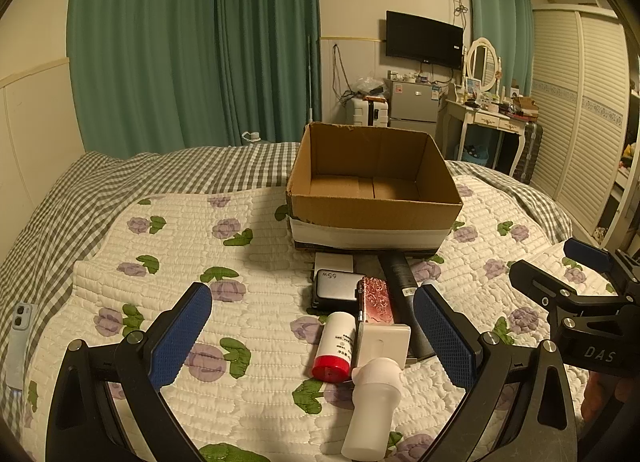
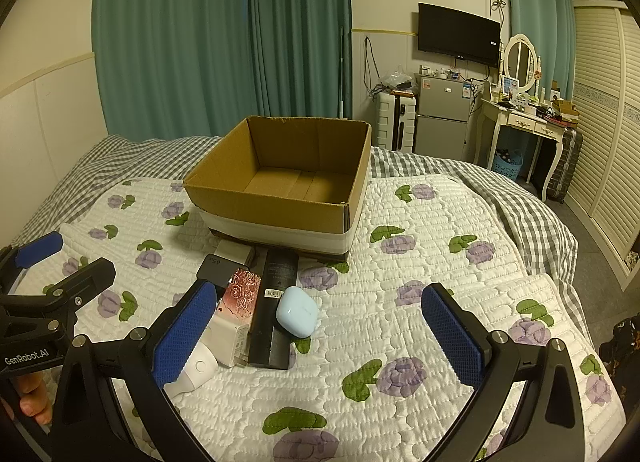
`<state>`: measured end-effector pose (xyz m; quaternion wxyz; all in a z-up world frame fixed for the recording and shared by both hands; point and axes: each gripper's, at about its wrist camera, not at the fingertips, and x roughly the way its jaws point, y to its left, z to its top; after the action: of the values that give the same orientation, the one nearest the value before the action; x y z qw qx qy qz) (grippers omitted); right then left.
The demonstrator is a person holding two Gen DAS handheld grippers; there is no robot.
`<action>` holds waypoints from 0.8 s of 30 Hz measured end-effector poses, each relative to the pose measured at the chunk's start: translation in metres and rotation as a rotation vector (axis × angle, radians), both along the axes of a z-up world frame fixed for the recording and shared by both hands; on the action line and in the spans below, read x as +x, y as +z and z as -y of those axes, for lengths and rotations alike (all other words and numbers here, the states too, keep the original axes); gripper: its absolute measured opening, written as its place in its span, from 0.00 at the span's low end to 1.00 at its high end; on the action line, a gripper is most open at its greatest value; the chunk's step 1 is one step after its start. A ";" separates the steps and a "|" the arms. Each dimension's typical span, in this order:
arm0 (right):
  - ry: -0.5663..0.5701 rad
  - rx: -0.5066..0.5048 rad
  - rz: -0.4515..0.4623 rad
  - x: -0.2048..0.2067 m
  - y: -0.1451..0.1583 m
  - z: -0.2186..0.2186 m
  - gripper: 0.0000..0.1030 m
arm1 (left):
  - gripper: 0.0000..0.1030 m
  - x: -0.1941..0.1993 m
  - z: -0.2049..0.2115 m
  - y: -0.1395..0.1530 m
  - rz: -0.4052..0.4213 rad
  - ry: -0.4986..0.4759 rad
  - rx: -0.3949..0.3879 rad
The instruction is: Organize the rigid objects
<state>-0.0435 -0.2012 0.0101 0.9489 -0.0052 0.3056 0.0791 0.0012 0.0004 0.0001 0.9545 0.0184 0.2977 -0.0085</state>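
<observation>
An open, empty cardboard box (image 1: 374,217) (image 2: 276,209) stands on the bed. In front of it lies a cluster: a white tube with a red cap (image 1: 335,346), a white bottle (image 1: 374,410), a white charger block (image 1: 384,342), a rose-patterned case (image 1: 376,300) (image 2: 242,296), a grey 65W charger (image 1: 336,286), a long black bar (image 2: 276,314) and a pale blue earbud case (image 2: 298,312). My left gripper (image 1: 312,338) is open above the cluster, empty. My right gripper (image 2: 320,336) is open near the blue case, empty.
A flowered white quilt (image 2: 400,282) covers the grey checked bed. A phone (image 1: 20,318) lies at the bed's left edge. Green curtains, a small fridge (image 2: 442,117), a dressing table (image 2: 520,121) and a wardrobe stand beyond the bed.
</observation>
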 end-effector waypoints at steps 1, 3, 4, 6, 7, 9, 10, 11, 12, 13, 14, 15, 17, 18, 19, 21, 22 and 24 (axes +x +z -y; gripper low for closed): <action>0.000 0.000 0.000 0.000 0.000 0.000 1.00 | 1.00 0.000 0.000 0.000 0.001 0.002 0.003; 0.000 -0.001 -0.001 0.001 0.000 0.000 1.00 | 1.00 -0.002 0.004 0.002 0.005 -0.004 0.003; -0.001 -0.003 -0.003 0.001 0.000 0.000 1.00 | 1.00 -0.002 0.004 0.002 0.004 -0.008 0.000; -0.005 -0.006 -0.008 0.002 -0.001 0.000 1.00 | 1.00 -0.002 0.005 0.001 0.000 -0.022 -0.005; -0.008 -0.010 -0.011 0.000 -0.002 -0.002 1.00 | 1.00 -0.002 0.005 -0.001 -0.005 -0.030 -0.007; -0.013 -0.017 -0.016 -0.002 -0.004 -0.002 1.00 | 1.00 -0.001 0.006 -0.007 -0.030 -0.042 -0.009; -0.015 -0.019 -0.016 -0.001 -0.007 0.000 1.00 | 0.99 0.000 0.007 -0.010 -0.049 -0.049 -0.011; -0.018 -0.024 -0.018 -0.002 -0.007 0.000 1.00 | 0.99 0.001 0.008 -0.015 -0.072 -0.054 -0.011; -0.021 -0.027 -0.021 -0.001 -0.007 0.000 1.00 | 0.97 0.002 0.009 -0.022 -0.102 -0.065 -0.012; -0.024 -0.034 -0.027 0.000 -0.011 -0.001 1.00 | 0.97 0.002 0.011 -0.028 -0.129 -0.079 -0.015; -0.024 -0.039 -0.033 0.001 -0.015 -0.002 1.00 | 0.97 0.002 0.013 -0.034 -0.150 -0.093 -0.017; -0.025 -0.044 -0.038 0.002 -0.016 -0.002 1.00 | 0.97 0.002 0.017 -0.043 -0.182 -0.105 -0.006; -0.026 -0.061 -0.053 0.002 -0.020 -0.004 1.00 | 0.97 0.003 0.023 -0.057 -0.223 -0.121 0.019; -0.026 -0.065 -0.058 0.001 -0.021 -0.005 1.00 | 0.97 0.003 0.027 -0.065 -0.250 -0.149 0.027; -0.025 -0.069 -0.064 0.002 -0.022 -0.005 1.00 | 0.96 0.005 0.031 -0.073 -0.282 -0.166 0.037; -0.026 -0.079 -0.079 0.002 -0.026 -0.006 1.00 | 0.96 0.007 0.036 -0.090 -0.343 -0.174 0.061; -0.027 -0.085 -0.086 0.002 -0.028 -0.007 1.00 | 0.96 0.008 0.038 -0.095 -0.363 -0.189 0.060; -0.028 -0.092 -0.099 0.002 -0.031 -0.007 1.00 | 0.95 0.009 0.042 -0.103 -0.399 -0.213 0.054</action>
<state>-0.0413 -0.1942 -0.0210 0.9324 -0.0408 0.3554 0.0516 0.0098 -0.0412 -0.1029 0.8695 0.0733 0.4771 -0.1047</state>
